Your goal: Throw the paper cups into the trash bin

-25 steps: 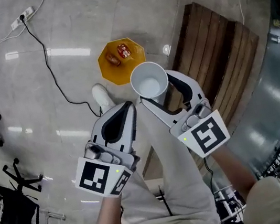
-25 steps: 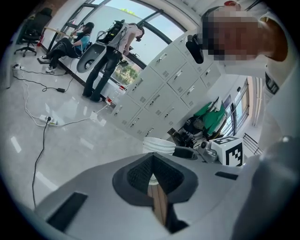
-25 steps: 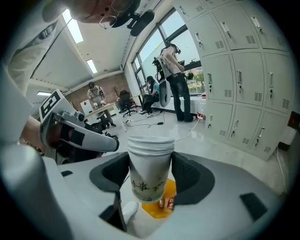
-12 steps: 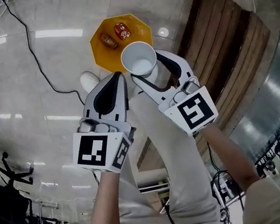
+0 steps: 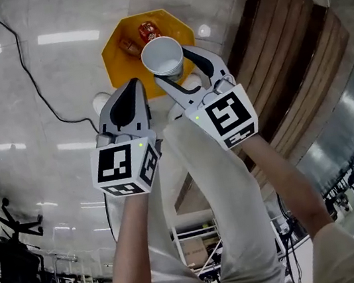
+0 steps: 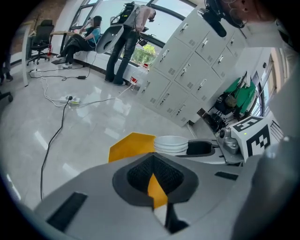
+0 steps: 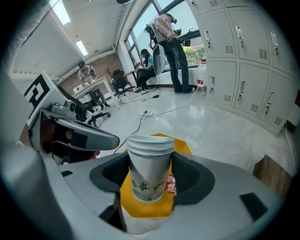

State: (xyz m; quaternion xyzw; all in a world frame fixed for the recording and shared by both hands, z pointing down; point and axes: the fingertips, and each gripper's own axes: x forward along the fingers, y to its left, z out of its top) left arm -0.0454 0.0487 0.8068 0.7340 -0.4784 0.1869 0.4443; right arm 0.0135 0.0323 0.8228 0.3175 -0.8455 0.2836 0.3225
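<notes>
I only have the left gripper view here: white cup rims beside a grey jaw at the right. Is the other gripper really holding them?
Observer: Yes. In the right gripper view, the right gripper has its jaws closed on either side of the upright, stacked paper cups.
Operator: Are they over the yellow bin?
Observer: In the head view the cups overlap the near edge of the trash bin. How high above it they are, I cannot tell.
Operator: Anything in the bin?
Observer: A red wrapper lies inside.
</notes>
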